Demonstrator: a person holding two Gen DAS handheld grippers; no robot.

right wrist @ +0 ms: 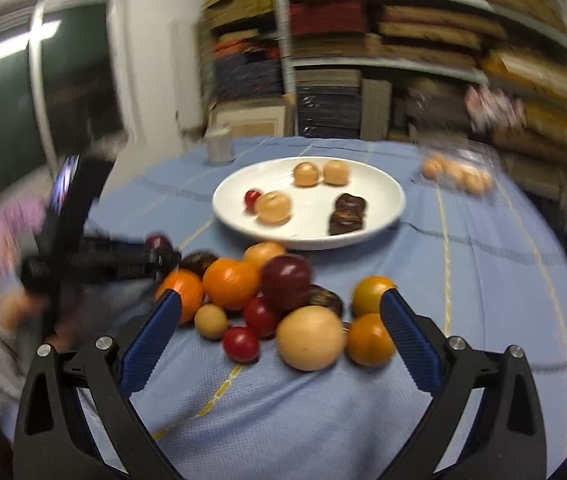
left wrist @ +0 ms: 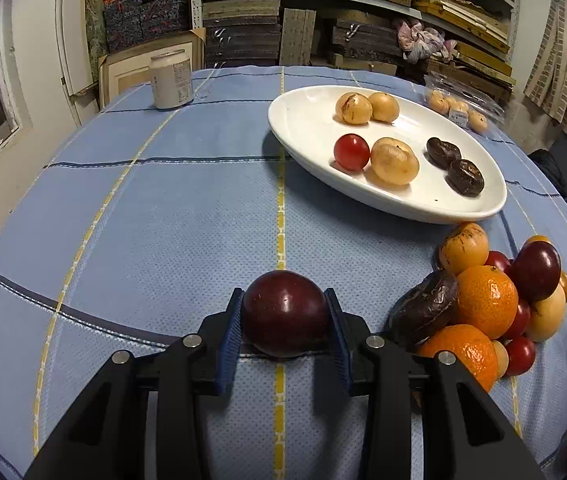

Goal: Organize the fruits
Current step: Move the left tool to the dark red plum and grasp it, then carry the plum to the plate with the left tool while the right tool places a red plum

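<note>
Across the left wrist view, your table (left wrist: pixel 163 216) wears a woven blue cloth crossed by yellow and dark stripes, its round far edge curving under the shelves. Your left gripper (left wrist: pixel 285 316) has its ribbed blue pads pressed against both sides of a smooth, glossy dark red plum (left wrist: pixel 285 312), low over the cloth near the near edge. Toward the far right edge sits a glazed white oval plate (left wrist: pixel 307 120) carrying three tan round fruits, one red one and two wrinkled dark ones. Beside your gripper, at the right edge, a fruit pile (left wrist: pixel 487 304) mixes pebbled oranges, shiny red fruit and a shrivelled dark one. Bare cloth runs wide from the gripper to the plate. A pale can (left wrist: pixel 171 80) stands at the far left edge.

From the right wrist view, blurred, your right gripper (right wrist: pixel 281 324) is spread wide and holds nothing, its pads flanking the near side of the pile (right wrist: pixel 267 300). The plate (right wrist: pixel 387 208) lies beyond.
</note>
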